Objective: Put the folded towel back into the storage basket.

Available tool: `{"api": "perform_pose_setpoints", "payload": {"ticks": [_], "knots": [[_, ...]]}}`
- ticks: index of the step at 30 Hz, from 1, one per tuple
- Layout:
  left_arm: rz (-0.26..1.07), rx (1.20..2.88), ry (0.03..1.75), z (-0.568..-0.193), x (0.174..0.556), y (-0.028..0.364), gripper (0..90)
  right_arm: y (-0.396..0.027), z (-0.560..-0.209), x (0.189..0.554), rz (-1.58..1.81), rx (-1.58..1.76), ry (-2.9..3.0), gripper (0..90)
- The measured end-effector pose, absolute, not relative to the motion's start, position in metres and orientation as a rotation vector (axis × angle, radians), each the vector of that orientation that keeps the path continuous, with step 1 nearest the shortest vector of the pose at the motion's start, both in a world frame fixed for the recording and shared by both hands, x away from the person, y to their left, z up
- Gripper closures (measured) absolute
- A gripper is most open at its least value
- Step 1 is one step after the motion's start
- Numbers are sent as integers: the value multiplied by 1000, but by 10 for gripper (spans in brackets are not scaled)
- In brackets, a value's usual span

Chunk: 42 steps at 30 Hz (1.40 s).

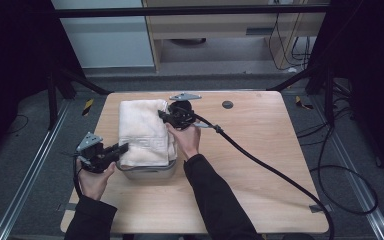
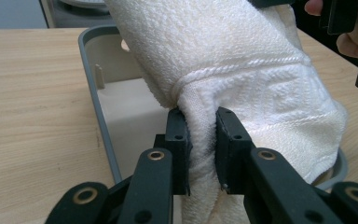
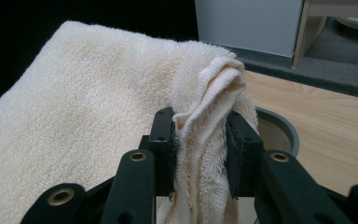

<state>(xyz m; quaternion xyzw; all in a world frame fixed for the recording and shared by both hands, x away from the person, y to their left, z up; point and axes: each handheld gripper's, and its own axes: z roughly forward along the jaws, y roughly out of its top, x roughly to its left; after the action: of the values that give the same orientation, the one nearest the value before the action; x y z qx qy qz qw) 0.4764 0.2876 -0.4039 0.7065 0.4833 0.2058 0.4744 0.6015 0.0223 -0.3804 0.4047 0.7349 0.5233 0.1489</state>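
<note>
nearly there, with left tool (image 1: 122,148) and right tool (image 1: 163,115) each clamped on the folded towel (image 1: 142,131) held over the grey bin (image 1: 147,172), not yet lowered fully inside.

Light wooden table (image 1: 260,165), grey bin (image 1: 147,172) on it, black cable (image 1: 275,172)
</note>
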Motion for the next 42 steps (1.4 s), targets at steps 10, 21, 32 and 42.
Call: {"api": "perform_pose_setpoints", "payload": {"ticks": [10, 21, 32, 42], "knots": [[513, 1749, 1219, -414, 484, 289, 765, 28, -397, 610, 1490, 1190, 2126, 678], [524, 1804, 1253, -426, 490, 285, 764, 33, -417, 613, 1417, 1210, 2155, 673], [544, 1849, 1274, -434, 494, 278, 757, 34, -429, 611, 1360, 1187, 2152, 657], [563, 1855, 1298, -436, 494, 277, 693, 32, -433, 606, 1333, 1168, 2145, 624]]}}
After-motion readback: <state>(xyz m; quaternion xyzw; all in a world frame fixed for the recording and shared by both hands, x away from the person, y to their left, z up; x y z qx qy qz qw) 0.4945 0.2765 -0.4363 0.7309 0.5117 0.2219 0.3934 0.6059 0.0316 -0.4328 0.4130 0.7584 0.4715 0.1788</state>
